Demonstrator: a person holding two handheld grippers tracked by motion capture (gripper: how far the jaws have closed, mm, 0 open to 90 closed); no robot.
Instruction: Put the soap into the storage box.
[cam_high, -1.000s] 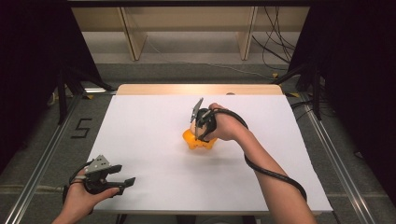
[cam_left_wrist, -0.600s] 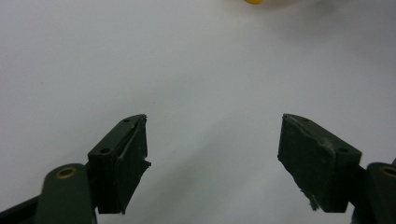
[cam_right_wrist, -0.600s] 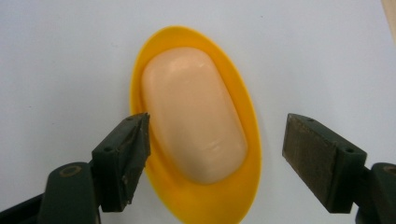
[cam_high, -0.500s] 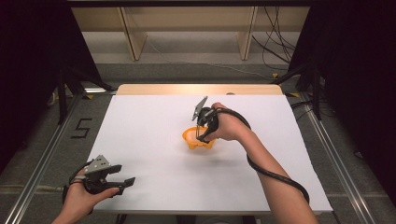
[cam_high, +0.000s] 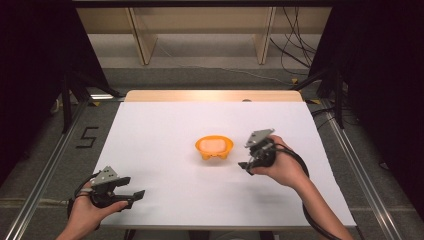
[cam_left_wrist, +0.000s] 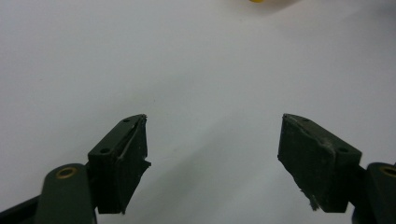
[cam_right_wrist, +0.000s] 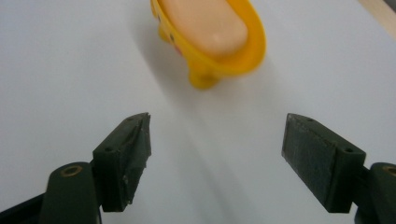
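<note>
A yellow-orange footed dish (cam_high: 214, 148) with a peach bar of soap (cam_high: 213, 145) in it stands on the white table (cam_high: 165, 125), near the middle. My right gripper (cam_high: 245, 166) hovers just right of the dish, apart from it and open. Its jaws have just been opening wide, then closing slightly, with nothing between them. In the right gripper view the dish (cam_right_wrist: 210, 44) and soap (cam_right_wrist: 205, 23) lie beyond the open right gripper (cam_right_wrist: 217, 158). My left gripper (cam_high: 136, 196) rests open near the front left corner, empty (cam_left_wrist: 212, 158). A sliver of the dish (cam_left_wrist: 261, 1) shows at the top edge.
A wooden strip (cam_high: 212, 95) runs along the table's far edge. Behind it stand wooden shelf frames (cam_high: 142, 35) and loose cables (cam_high: 292, 55) on the floor. A "5" mark (cam_high: 88, 137) lies on the floor at the left, beside a metal rail (cam_high: 45, 170).
My right gripper has let go of the dish and drawn back to the right and toward the person. The dish now stands free on the table. The left gripper has not moved.
</note>
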